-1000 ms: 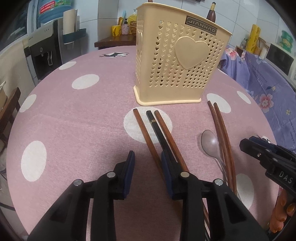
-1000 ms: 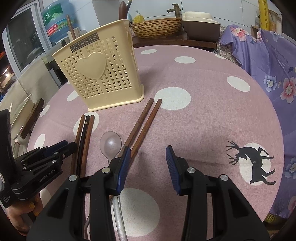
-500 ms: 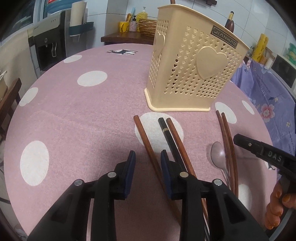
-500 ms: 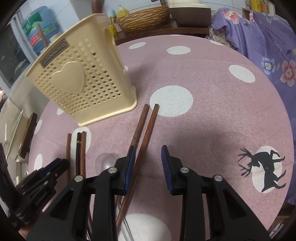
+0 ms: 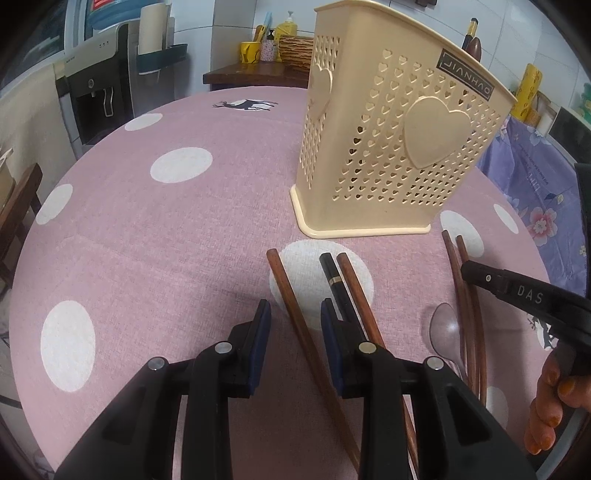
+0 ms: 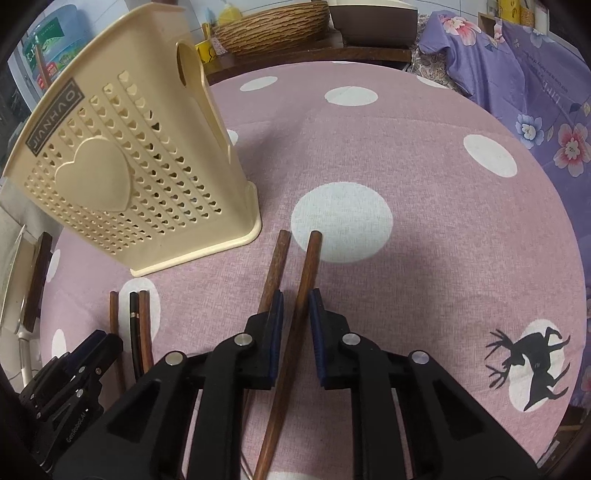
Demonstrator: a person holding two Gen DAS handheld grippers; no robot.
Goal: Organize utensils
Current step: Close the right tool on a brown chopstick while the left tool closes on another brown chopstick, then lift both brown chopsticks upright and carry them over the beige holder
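A cream perforated utensil holder (image 5: 391,147) (image 6: 122,177) stands on the pink dotted table. My left gripper (image 5: 295,317) is open, its jaws on either side of a brown chopstick (image 5: 291,295); a black chopstick (image 5: 334,277) and another brown one (image 5: 354,284) lie just right of it. My right gripper (image 6: 295,310) is open and narrow around a brown chopstick (image 6: 306,266), with its twin (image 6: 275,266) just outside the left jaw. A clear plastic spoon (image 5: 445,328) lies beside that pair in the left wrist view.
The round table (image 6: 424,177) has a pink cloth with white dots and a deer print (image 6: 532,362). A purple floral cloth (image 6: 546,74) lies off the right edge. A wicker basket (image 6: 273,26) and counter stand behind. A water dispenser (image 5: 96,96) is at left.
Both grippers moved forward over the chopsticks. The left jaws now straddle the leftmost brown chopstick. The right jaws narrowed and now straddle the right chopstick of its pair.
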